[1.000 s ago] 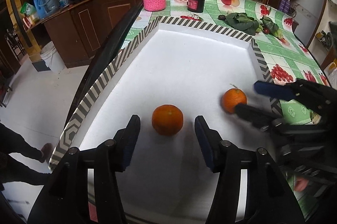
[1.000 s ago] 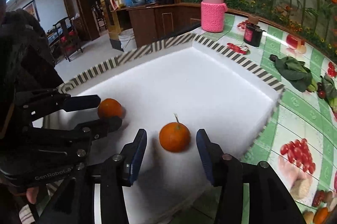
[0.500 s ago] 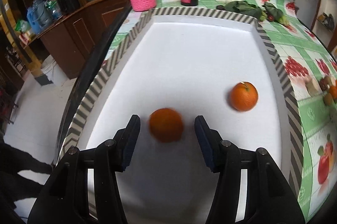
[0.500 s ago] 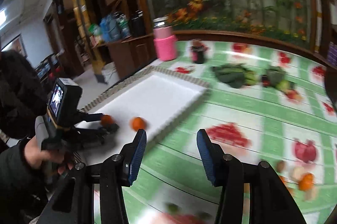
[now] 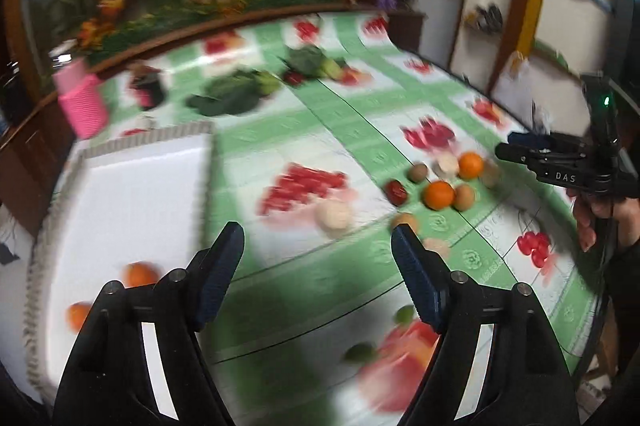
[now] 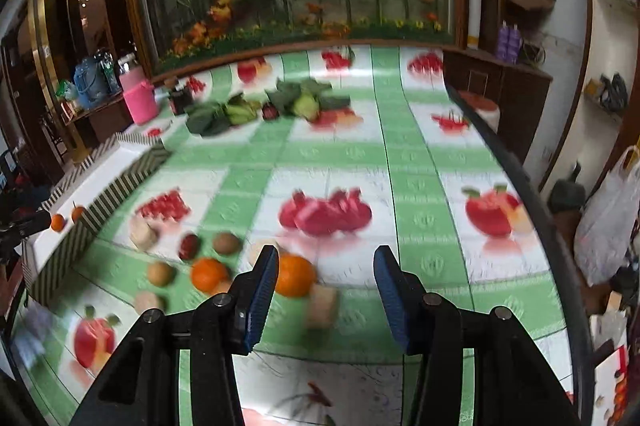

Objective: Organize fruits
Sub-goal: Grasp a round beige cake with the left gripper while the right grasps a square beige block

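Two oranges (image 5: 138,274) lie in the white tray (image 5: 140,186) at the lower left of the blurred left wrist view; they also show far left in the right wrist view (image 6: 58,222). A cluster of loose fruit lies on the green tablecloth: two oranges (image 5: 439,195) (image 5: 471,165), brown kiwis (image 5: 418,172), a dark red fruit (image 5: 396,190) and pale round ones (image 5: 335,215). My left gripper (image 5: 318,246) is open and empty above the cloth. My right gripper (image 6: 326,266) is open and empty, with an orange (image 6: 294,275) just inside its left finger; another orange (image 6: 209,274) lies to the left. The right gripper also shows in the left wrist view (image 5: 516,150).
A pink-sleeved jar (image 6: 140,98), a small dark jar (image 6: 180,98) and leafy greens (image 6: 304,100) stand at the back of the table. The table's right edge (image 6: 520,166) drops to a floor with bags. The striped tray wall (image 6: 120,186) stands left of the fruit cluster.
Both grippers have swung right, away from the tray and the two oranges left in it. The right gripper now hovers over the loose fruit cluster. Both stay open.
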A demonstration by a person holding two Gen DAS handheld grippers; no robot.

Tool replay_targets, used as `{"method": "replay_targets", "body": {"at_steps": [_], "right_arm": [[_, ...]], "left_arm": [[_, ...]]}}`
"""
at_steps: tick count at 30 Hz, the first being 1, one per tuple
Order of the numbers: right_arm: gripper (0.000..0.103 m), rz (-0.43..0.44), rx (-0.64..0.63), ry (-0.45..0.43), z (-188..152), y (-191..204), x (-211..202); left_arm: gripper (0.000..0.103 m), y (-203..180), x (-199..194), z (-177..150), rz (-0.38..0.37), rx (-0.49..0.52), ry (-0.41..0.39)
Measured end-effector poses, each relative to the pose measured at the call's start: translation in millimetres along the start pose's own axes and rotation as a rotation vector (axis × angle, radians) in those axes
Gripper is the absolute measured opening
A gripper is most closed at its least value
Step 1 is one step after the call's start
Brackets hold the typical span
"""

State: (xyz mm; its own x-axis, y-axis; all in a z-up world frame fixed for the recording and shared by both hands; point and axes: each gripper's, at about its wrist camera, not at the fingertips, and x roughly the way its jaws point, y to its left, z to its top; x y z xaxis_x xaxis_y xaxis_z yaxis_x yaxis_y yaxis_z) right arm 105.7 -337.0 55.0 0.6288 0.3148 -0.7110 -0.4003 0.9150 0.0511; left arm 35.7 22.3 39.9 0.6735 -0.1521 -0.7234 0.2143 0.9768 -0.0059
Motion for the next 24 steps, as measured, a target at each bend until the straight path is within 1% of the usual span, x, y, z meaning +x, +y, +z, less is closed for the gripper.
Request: {"method": "replay_targets", "body": {"at_steps": [3,5,7,9,10,11,14,15,17,18,19,20,22,24], "right_arm": [[0.049,0.011,-0.019,0.059,-11,-3,15],[0.048,0.042,-0.047,0.1,-16,2,23],[0.048,0.055,-0.075,0.12,-21,5,32],[0.048,0.059,-0.076,0.135,-24,5,38],[0.046,0.057,-0.075,0.129,-24,4,39],[0.04,0.066,-0.071,0.116,-22,3,38],[0.033,0.061,-0.067,0.128,-21,2,42],[0.027,0.056,-0.072,0.126,-21,3,42],[0.023,0.041,-0.078,0.127,-21,5,41],[0.022,0.038,-0.079,0.125,-21,5,41],[0.022,0.036,-0.077,0.123,-20,5,41],[0.022,0.034,-0.074,0.118,-20,4,40],[0.022,0.03,-0.069,0.108,-20,3,38],[0.022,0.026,-0.074,0.112,-20,4,39]], "left_arm": [[0.077,-8,29,4,0.004,0.017,0.044],[0.077,-1,47,5,0.036,-0.003,0.08],[0.077,2,54,3,0.044,-0.015,0.096],[0.076,0,59,1,0.039,0.002,0.1],[0.074,-3,59,0,0.038,0.016,0.096],[0.072,-5,60,-1,0.04,0.024,0.093],[0.065,-4,67,-1,0.045,0.022,0.102],[0.062,-5,70,-1,0.046,0.021,0.104],[0.044,-5,75,-1,0.048,0.023,0.112],[0.04,-4,76,-1,0.04,0.015,0.105],[0.03,-4,76,-1,0.034,0.007,0.102],[0.028,-3,76,0,0.034,0.003,0.099],[0.028,-4,77,1,0.042,-0.005,0.093],[0.027,-5,77,2,0.028,-0.008,0.084]]}}
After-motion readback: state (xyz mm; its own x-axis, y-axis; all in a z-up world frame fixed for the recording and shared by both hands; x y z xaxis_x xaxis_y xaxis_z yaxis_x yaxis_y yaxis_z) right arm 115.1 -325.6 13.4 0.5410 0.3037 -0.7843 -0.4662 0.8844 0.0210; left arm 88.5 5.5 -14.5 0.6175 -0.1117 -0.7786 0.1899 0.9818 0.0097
